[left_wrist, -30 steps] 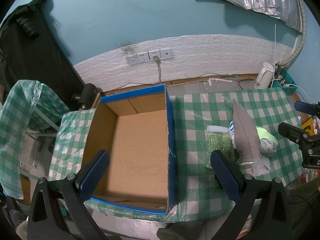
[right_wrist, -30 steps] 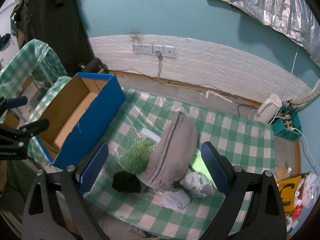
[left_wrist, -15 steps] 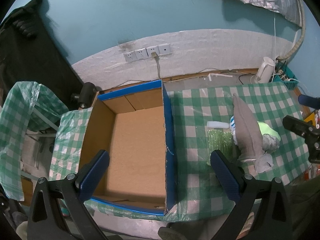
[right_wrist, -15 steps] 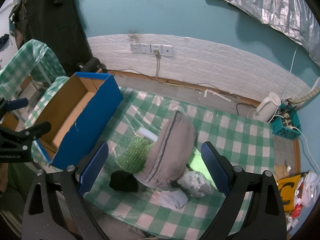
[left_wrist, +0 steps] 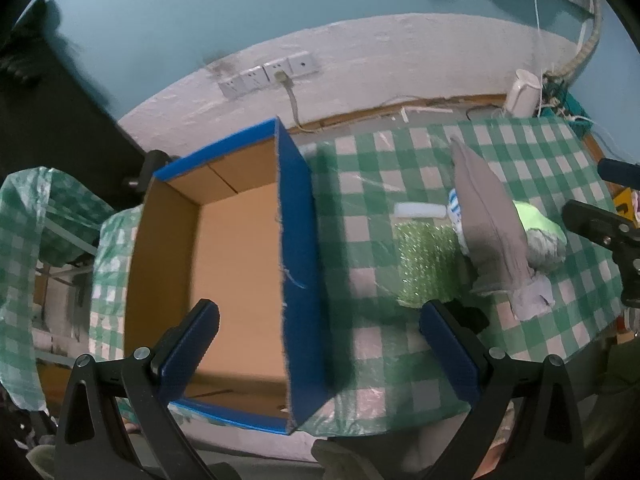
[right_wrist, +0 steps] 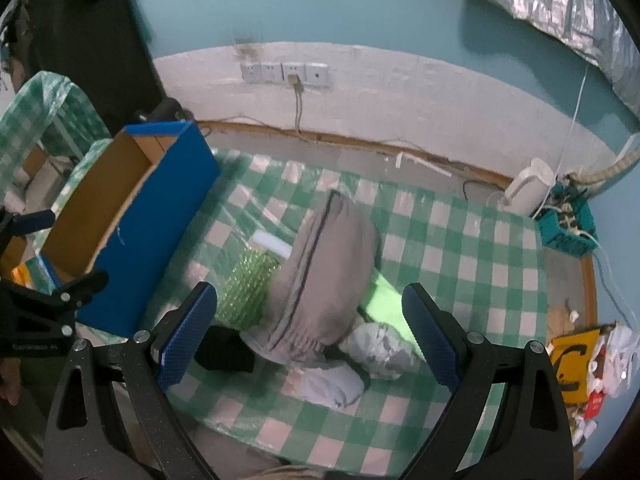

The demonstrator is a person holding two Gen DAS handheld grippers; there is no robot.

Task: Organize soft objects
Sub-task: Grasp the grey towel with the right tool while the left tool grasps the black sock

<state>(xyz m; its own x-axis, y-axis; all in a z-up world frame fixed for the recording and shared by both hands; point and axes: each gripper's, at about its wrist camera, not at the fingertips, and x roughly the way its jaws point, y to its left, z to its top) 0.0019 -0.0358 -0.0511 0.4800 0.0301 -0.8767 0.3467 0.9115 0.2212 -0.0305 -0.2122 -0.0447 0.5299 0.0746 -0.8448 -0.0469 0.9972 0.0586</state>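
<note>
A pile of soft things lies on the green checked table: a grey garment on top, green bubble wrap, a black item, a lime green piece, a crumpled silvery bag and a white sock. The pile also shows in the left wrist view, with the grey garment. An empty blue cardboard box stands at the table's left. My left gripper is open above the box's right wall. My right gripper is open above the pile's near side.
A white kettle and a teal basket stand on the floor beyond the table's right end. A wall with sockets runs behind. A second checked-cloth surface is at the far left.
Both grippers have drifted slightly; the left view has shifted right and tilted, so the box sits further left. Nothing on the table has moved. Both grippers stay open.
</note>
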